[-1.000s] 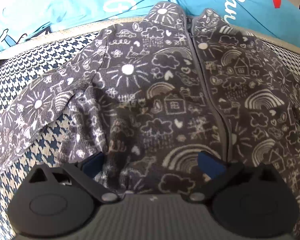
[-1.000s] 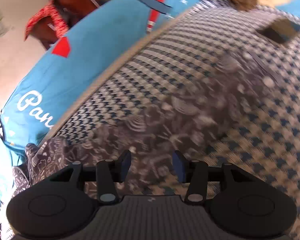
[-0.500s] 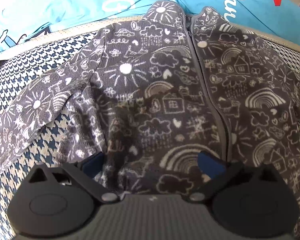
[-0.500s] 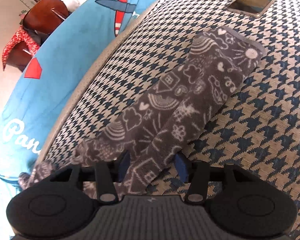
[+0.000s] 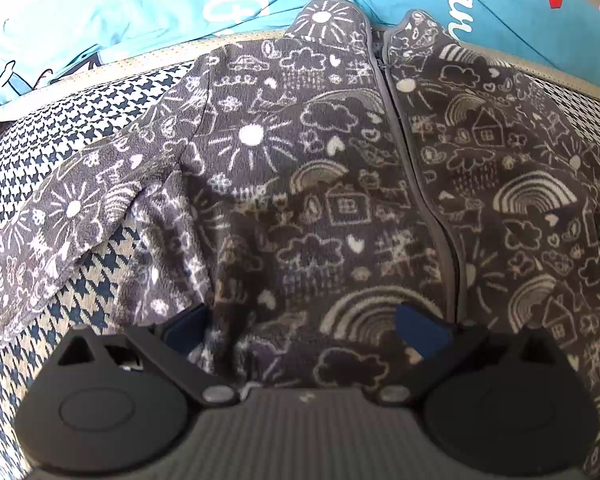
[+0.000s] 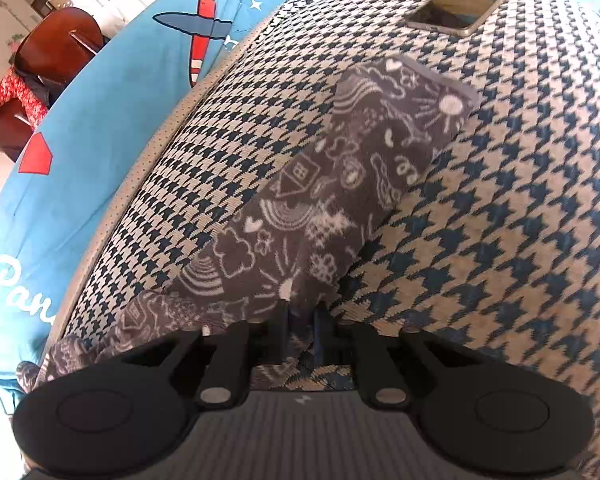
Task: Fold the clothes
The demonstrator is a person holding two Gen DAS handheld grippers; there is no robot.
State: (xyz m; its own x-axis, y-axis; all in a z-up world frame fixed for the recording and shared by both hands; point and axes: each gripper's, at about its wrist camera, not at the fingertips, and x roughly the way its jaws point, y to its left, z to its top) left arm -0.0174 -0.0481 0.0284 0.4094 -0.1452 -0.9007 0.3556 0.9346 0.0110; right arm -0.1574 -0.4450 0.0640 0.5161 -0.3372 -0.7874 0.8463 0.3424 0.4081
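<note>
Fleece jacket (image 5: 340, 200) lies zipped, front up, on houndstooth cushion (image 6: 520, 240). Right gripper (image 6: 302, 336) pinches the right sleeve (image 6: 340, 184), whose length runs straight ahead. Left gripper (image 5: 300, 328) spread wide over the hem.

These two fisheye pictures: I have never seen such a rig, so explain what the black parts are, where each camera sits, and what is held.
A person holds a two-finger gripper in each hand, with a camera looking along the fingers. The left gripper stands open over the body of a grey doodle-print fleece jacket, holding nothing. The right gripper is shut on the jacket's sleeve. The jacket lies spread on a houndstooth cushion, with a phone at its far end and blue bedding behind.
</note>
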